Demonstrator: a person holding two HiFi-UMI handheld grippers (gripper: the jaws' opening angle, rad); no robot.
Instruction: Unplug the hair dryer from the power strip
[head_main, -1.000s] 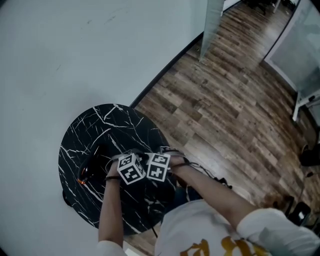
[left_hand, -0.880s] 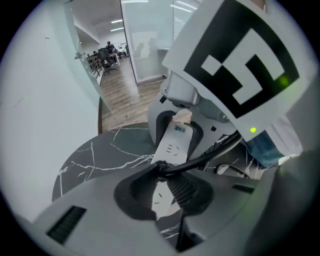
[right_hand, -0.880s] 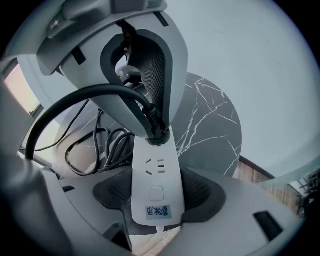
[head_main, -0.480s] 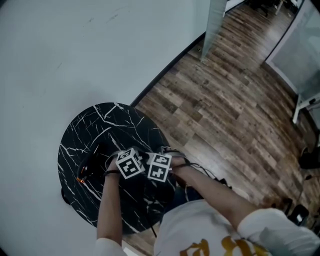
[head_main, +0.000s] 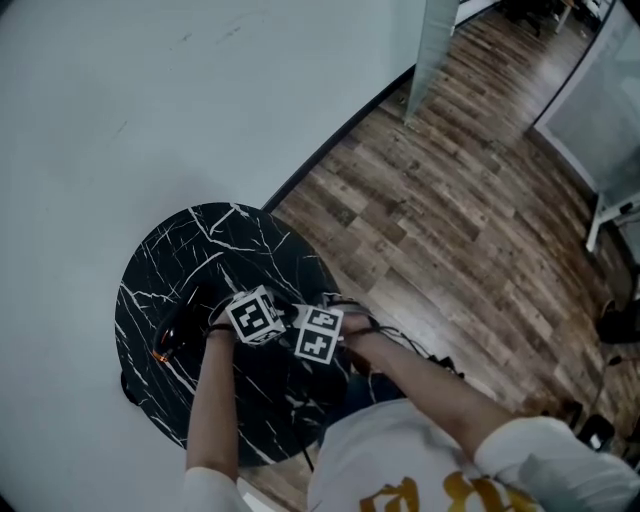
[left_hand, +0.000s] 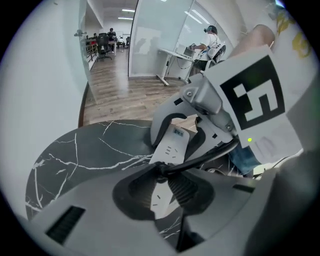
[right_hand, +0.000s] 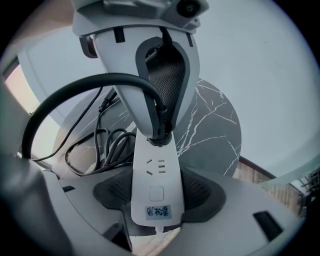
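Observation:
A white power strip (right_hand: 156, 165) lies on the round black marble table (head_main: 170, 260). My right gripper (right_hand: 156, 192) is shut on the strip's switch end. At the far end a black plug (right_hand: 160, 134) sits in the strip, its thick black cord (right_hand: 75, 92) arcing off to the left. My left gripper (left_hand: 160, 175) points steeply down with its pads closed on that plug (left_hand: 161, 171). In the head view both marker cubes sit side by side over the table, the left gripper (head_main: 252, 318) beside the right gripper (head_main: 318, 335). The dark hair dryer (head_main: 175, 338) lies to their left.
Loose black cable (right_hand: 102, 145) is coiled on the table beside the strip. A white wall (head_main: 150, 100) borders the table on the left, with wooden floor (head_main: 450, 220) to the right. A glass partition and desks stand farther off.
The left gripper's marker cube has tilted and shifted slightly up and left in the head view. The right gripper has stayed where it was.

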